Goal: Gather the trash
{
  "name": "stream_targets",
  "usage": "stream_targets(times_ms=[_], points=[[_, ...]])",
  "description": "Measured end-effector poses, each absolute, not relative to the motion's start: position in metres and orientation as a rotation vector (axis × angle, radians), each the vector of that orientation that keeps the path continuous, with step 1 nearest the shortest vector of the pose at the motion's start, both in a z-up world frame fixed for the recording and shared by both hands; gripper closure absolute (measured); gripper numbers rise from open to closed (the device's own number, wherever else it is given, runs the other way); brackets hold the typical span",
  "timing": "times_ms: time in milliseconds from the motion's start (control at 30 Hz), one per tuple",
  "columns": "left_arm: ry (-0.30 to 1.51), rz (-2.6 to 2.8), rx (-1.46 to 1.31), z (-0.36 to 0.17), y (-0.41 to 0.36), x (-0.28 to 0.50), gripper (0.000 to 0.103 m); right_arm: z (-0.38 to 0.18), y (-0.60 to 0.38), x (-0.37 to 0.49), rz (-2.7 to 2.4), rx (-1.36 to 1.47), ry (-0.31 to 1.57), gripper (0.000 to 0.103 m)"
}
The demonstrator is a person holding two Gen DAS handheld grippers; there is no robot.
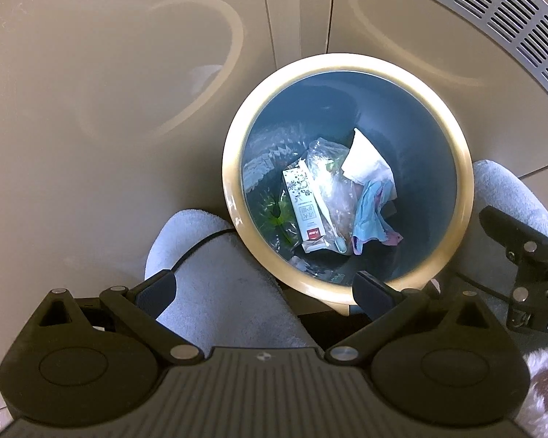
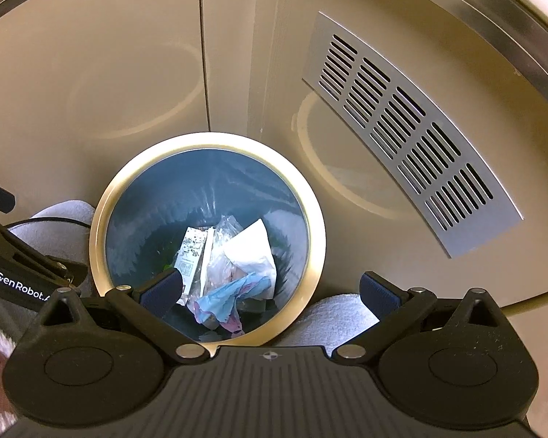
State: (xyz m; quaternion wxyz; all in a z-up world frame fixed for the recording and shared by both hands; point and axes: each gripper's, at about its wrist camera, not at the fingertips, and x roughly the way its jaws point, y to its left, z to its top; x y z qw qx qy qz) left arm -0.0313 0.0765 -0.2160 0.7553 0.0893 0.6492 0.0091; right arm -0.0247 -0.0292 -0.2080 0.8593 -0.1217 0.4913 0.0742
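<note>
Two empty grippers hang over a bin that already holds the trash.

From the left wrist, the left gripper (image 1: 263,290) has its fingers spread wide with nothing between them, poised at the near rim of the bin (image 1: 233,182); inside lie a carton (image 1: 305,208), a toothbrush (image 1: 328,215), clear plastic, white paper (image 1: 365,162) and a blue rag (image 1: 369,211) (a dark liner seems to line the wall, though glare makes that unsure). From the right wrist, the right gripper (image 2: 270,286) is equally wide and empty above the same bin (image 2: 314,248), flanked by grey-clad knees (image 2: 339,314). Risk, as I judge it: a low finger could clip the rim and tip the bin, or snag the liner.
</note>
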Motion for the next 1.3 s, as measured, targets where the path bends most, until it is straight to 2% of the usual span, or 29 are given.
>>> stream_targets(times_ms=[1300], points=[[1.418,0.028,0.226,-0.2183,0.0718,-0.0313,0.000,-0.2077,-0.0279,-0.0243,0.156,-0.258,1.036,0.000]])
